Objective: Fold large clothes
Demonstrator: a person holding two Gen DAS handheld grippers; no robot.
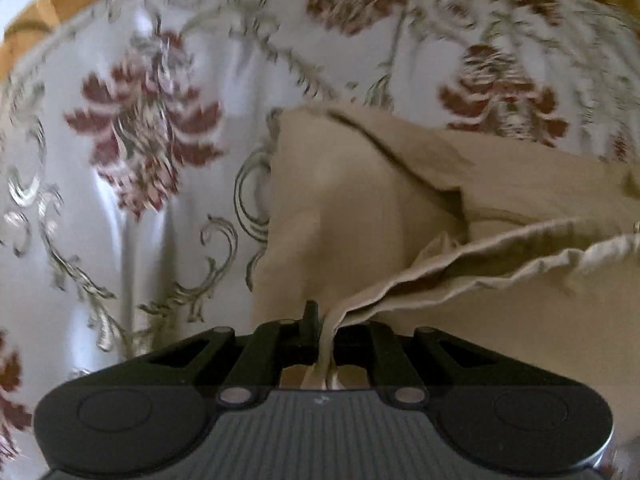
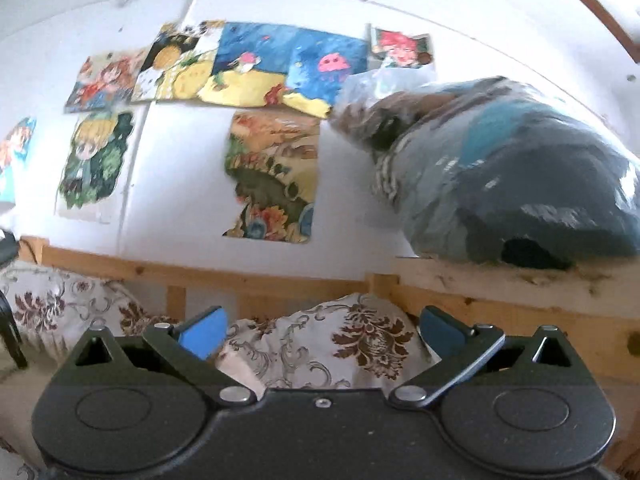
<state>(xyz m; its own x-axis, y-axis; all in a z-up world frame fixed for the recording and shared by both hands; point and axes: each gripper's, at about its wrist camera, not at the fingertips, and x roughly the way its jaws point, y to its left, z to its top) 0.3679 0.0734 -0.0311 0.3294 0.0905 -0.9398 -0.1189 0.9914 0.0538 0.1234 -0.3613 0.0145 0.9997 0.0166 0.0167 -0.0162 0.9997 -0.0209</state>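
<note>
- Left gripper (image 1: 325,322) pointed steeply down over the bed, its black jaws pressed together on a bunched edge of the beige garment (image 1: 400,208); a strip of the cloth ran back between the jaws toward the camera.
- From the pinched edge, the beige garment spread up and to the right in the left wrist view, with a doubled, rippled hem fanning toward the right edge and a dark crease running across its upper part.
- It lay on the floral bedspread (image 1: 140,128), a pale, glossy cover with dark red flowers and grey-green scrolls, which filled the left and top of that view; the picture was blurred.
- A yellow-orange wooden bed frame (image 1: 40,12) showed along the top edge beyond the bedspread.
- Right gripper (image 2: 320,330) pointed level toward the wall, its blue-padded fingers (image 2: 204,332) spread wide with nothing between them.
- Beyond them sat a humped floral pillow (image 2: 352,340) against the wooden rail (image 2: 240,276).
- On the white wall (image 2: 180,184) hung several bright drawings (image 2: 280,64), and a clear plastic bag of dark clothes (image 2: 520,176) rested on a wooden shelf (image 2: 500,280) to the right.
- No beige garment appeared in the right wrist view.
</note>
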